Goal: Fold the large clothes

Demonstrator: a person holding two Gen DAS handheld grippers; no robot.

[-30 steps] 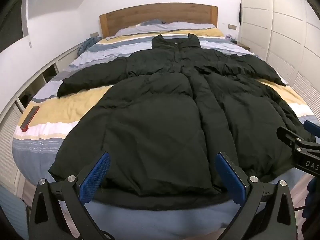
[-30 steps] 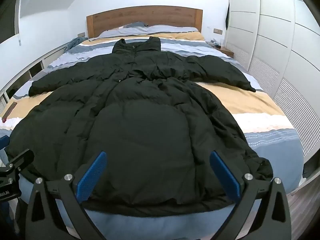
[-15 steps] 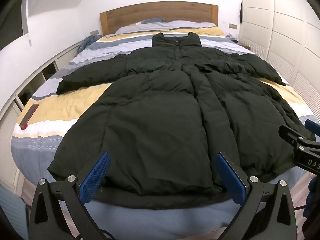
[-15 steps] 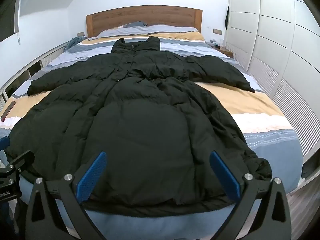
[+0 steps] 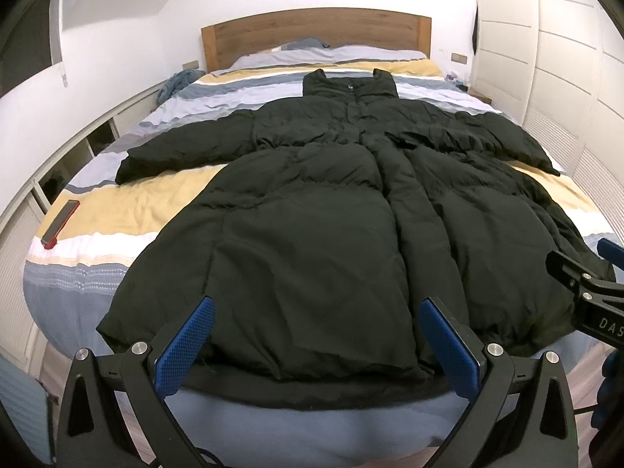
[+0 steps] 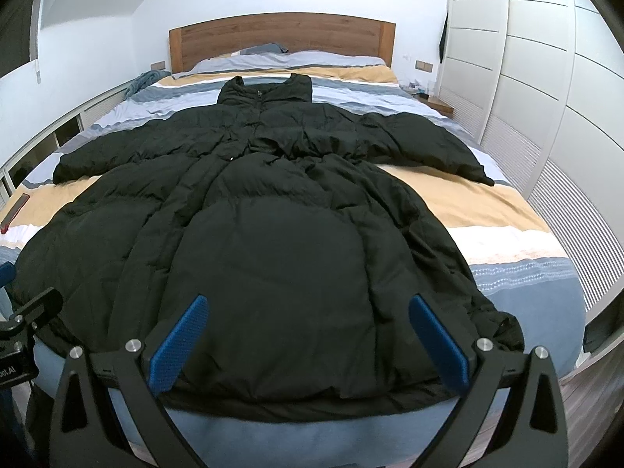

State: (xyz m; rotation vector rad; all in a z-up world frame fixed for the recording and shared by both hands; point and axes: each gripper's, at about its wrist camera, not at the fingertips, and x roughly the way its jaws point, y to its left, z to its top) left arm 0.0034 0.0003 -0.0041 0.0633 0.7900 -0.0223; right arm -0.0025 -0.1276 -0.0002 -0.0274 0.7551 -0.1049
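1. Black puffer coat (image 5: 312, 234) lies front-up, spread flat over the striped bed (image 5: 117, 202), collar toward the wooden headboard (image 5: 316, 35) at frame top, both sleeves stretched outward.
2. Left gripper (image 5: 316, 343), bottom of frame: blue pads wide apart, holding nothing, poised just short of the coat's hem.
3. Right gripper (image 6: 308, 335), bottom of frame: likewise spread wide, empty, at the hem.
4. Red-edged phone (image 5: 60, 224) lies at the bed's left edge.

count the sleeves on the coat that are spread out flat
2. The left sleeve reaches toward the shelf side of the bed; the right sleeve reaches toward the wardrobe. Neither is folded in yet.
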